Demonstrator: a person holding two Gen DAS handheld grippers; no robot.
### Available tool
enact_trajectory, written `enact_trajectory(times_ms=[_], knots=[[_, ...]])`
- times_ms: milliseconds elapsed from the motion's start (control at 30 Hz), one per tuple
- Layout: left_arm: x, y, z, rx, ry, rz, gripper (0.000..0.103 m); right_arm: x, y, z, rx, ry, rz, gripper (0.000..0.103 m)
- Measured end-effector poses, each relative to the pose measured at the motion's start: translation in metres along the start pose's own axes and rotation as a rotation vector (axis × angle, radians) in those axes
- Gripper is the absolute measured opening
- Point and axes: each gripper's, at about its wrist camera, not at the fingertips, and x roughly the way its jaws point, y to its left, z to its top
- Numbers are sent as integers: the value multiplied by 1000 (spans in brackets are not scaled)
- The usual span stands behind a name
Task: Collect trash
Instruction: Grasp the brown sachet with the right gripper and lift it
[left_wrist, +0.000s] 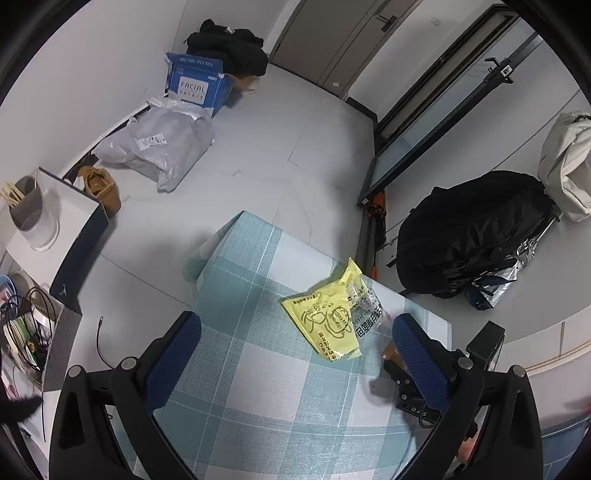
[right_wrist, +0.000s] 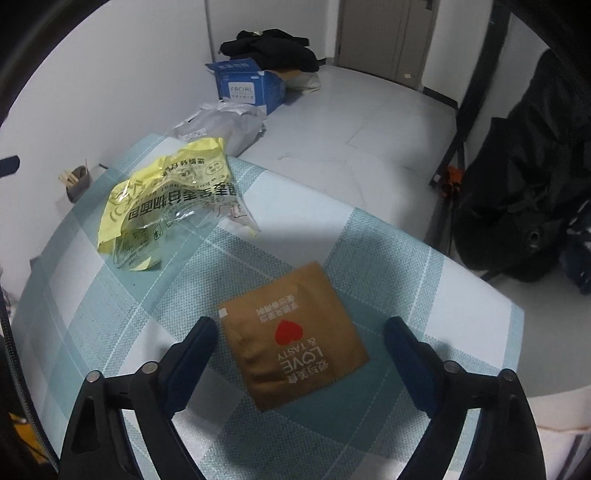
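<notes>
A yellow and clear plastic wrapper (left_wrist: 334, 317) lies on the checked tablecloth (left_wrist: 258, 369), ahead of my open, empty left gripper (left_wrist: 295, 328). It also shows in the right wrist view (right_wrist: 166, 199) at the upper left. A flat brown paper bag with a red heart (right_wrist: 291, 336) lies on the cloth between the fingers of my open right gripper (right_wrist: 301, 332), which hovers just over it. In the left wrist view only a corner of the brown bag (left_wrist: 391, 350) shows, beside the right gripper's body (left_wrist: 410, 391).
A black backpack (left_wrist: 476, 232) and a white bag (left_wrist: 565, 162) sit on the floor to the right. A blue box (left_wrist: 195, 86), a grey plastic bag (left_wrist: 162, 144) and black clothes (left_wrist: 229, 46) lie near the far wall. A shelf with a cup (left_wrist: 33, 214) stands at left.
</notes>
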Motion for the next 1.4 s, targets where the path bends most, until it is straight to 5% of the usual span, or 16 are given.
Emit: enact_trajectory(times_ms=[600,733,767,800,867,1167,1400], knots=[[1,4,-4,-33,22,-6,102,-12,19,-2,-55,-22,14,22],[1,5,-4,-47,29,-17,102,-18,5,2,14,-35,74,23],[1,6,-4,-47,28,-17,102,-21,0,4,33,-59,77,34],[0,6,-4,-47,25,-17,102,-25,-5,5,47,-77,70,59],[0,6,-3,-45,21,-16,102,-27,-11,5,59,-107,54,81],[4,10,-1,-57,34,-19,102,2,-7,6,-55,-22,51,81],[8,12,0,-65,45,-13,102,2,3,6,-121,9,57,67]])
